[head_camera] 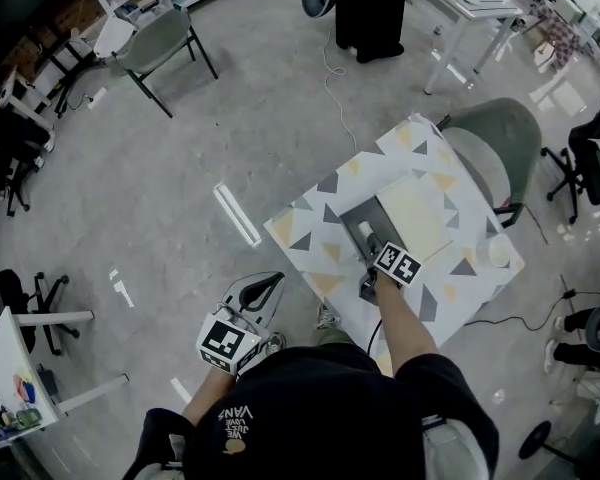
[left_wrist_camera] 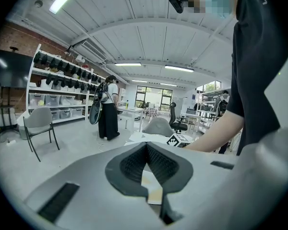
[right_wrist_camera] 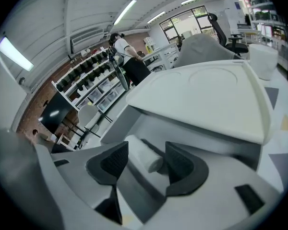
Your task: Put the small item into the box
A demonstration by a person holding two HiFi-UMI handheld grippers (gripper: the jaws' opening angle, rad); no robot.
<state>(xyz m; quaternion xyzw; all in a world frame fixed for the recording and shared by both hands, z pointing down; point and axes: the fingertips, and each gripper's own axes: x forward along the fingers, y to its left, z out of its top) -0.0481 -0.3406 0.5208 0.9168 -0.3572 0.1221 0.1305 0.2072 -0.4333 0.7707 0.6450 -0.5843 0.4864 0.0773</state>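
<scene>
A small white roll (head_camera: pixel 365 232) lies inside the grey box (head_camera: pixel 351 214) on the patterned table (head_camera: pixel 320 223). The box's cream lid (head_camera: pixel 416 214) is swung open to the right. My right gripper (head_camera: pixel 368 248) reaches into the box. In the right gripper view the white roll (right_wrist_camera: pixel 143 157) rests on the box floor (right_wrist_camera: pixel 134 198) between the jaws of the right gripper (right_wrist_camera: pixel 146 147), which stands open; the right pad is clear of the roll. My left gripper (head_camera: pixel 267 290) hangs off the table's near-left side, shut and empty, and the left gripper (left_wrist_camera: pixel 146 145) shows its pads meeting.
A white cup (head_camera: pixel 498 251) stands at the table's right edge. A green chair (head_camera: pixel 500 143) sits behind the table, another grey chair (head_camera: pixel 160 43) at the far left. A person in black (head_camera: pixel 370 8) stands at the back. A cable (head_camera: pixel 335 88) trails across the floor.
</scene>
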